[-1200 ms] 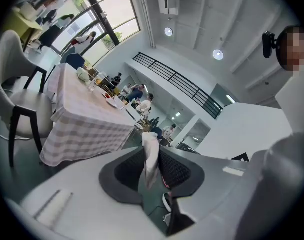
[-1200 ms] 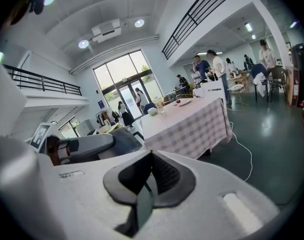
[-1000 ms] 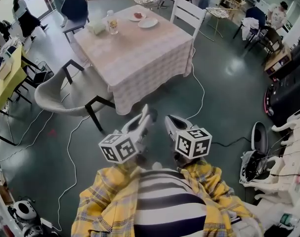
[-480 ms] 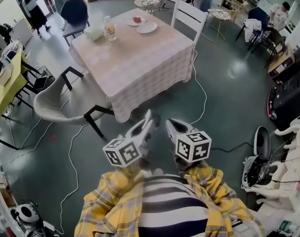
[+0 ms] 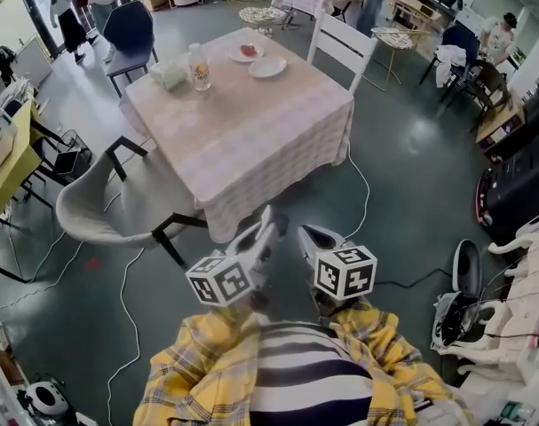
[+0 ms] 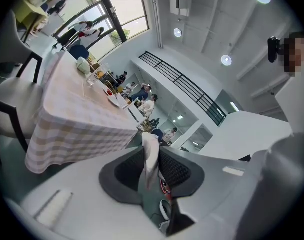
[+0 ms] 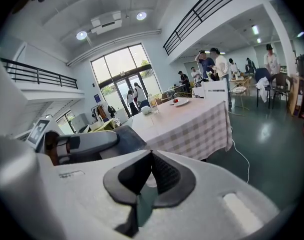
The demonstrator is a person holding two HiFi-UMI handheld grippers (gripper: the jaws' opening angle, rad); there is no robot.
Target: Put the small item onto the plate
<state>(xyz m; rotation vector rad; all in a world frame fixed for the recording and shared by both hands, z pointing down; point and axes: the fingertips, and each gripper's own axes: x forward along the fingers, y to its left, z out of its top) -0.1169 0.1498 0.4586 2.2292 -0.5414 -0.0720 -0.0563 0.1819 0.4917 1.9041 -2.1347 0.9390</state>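
Plainly, both grippers are held close to the person's chest, side by side on the near side of the table [image 5: 251, 131] and well apart from it. They are aimed at the table, which I take for a carrying posture on the approach rather than a reach.

The left gripper [image 5: 265, 224] has its jaws slightly parted with nothing between them. The right gripper [image 5: 310, 232] has its tips together and is likewise empty. Their cubes [image 5: 220, 279] bear only black-and-white squares, no words.

At the table's far edge a small red item [image 5: 248, 51] lies on one plate [image 5: 257, 58]. It is probably the task's thing, and the bare plate [image 5: 267, 66] just beside it is the likely goal. A bottle [image 5: 198, 67] stands at the table's far left; its label is too small to read.
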